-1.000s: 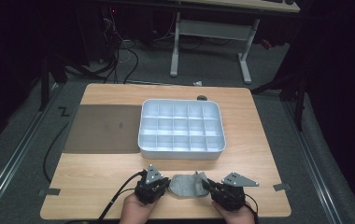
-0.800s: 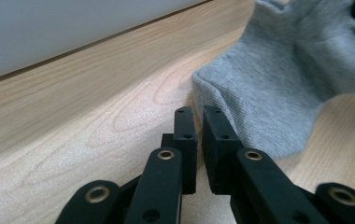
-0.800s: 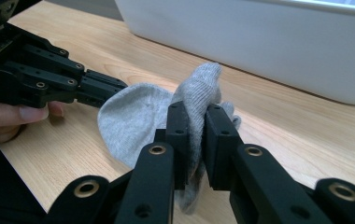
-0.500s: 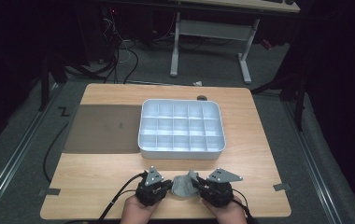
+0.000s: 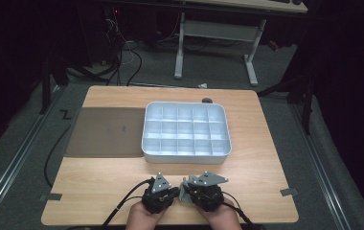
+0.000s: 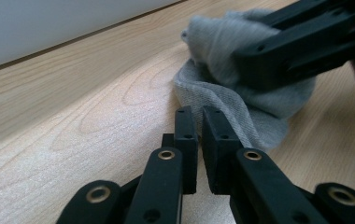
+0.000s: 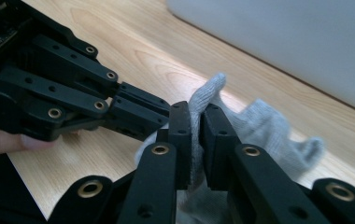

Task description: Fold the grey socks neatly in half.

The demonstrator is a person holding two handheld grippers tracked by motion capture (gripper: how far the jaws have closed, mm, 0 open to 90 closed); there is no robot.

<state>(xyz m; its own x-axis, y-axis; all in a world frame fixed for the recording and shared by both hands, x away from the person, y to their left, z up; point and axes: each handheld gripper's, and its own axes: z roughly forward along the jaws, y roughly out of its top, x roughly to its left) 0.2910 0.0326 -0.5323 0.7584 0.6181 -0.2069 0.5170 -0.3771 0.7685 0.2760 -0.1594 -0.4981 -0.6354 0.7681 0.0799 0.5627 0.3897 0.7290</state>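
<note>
Pale wood grain runs across the table (image 5: 98,191), which stands on grey carpet in a dark room, and at its near edge a small grey cloth (image 6: 241,102) lies bunched between two hand-held grippers.

In the left gripper view the cloth sits just ahead of that gripper's own jaws, its lower fold running in between them. The left gripper (image 6: 199,135) has its jaws drawn almost together, with the cloth's edge pinched in the narrow slot. Above and beyond, the black jaws of the other gripper lie across the top of the cloth.

In the right gripper view a raised fold of the same cloth (image 7: 259,130) stands up between that gripper's jaws. The right gripper (image 7: 195,135) clamps it, pads pressing on the fabric from both sides; its jaws have just been closing further on it. To the left of these jaws the left gripper reaches in, tips close to the fold, with a fingertip (image 7: 12,140) beneath it.

From the high view, the two grippers sit side by side, nearly touching, each in a hand (image 5: 144,218) at the bottom edge. Ahead of them, well apart, stands a white compartment tray (image 5: 221,120); left of the tray lies a dark mat (image 5: 106,132).
</note>
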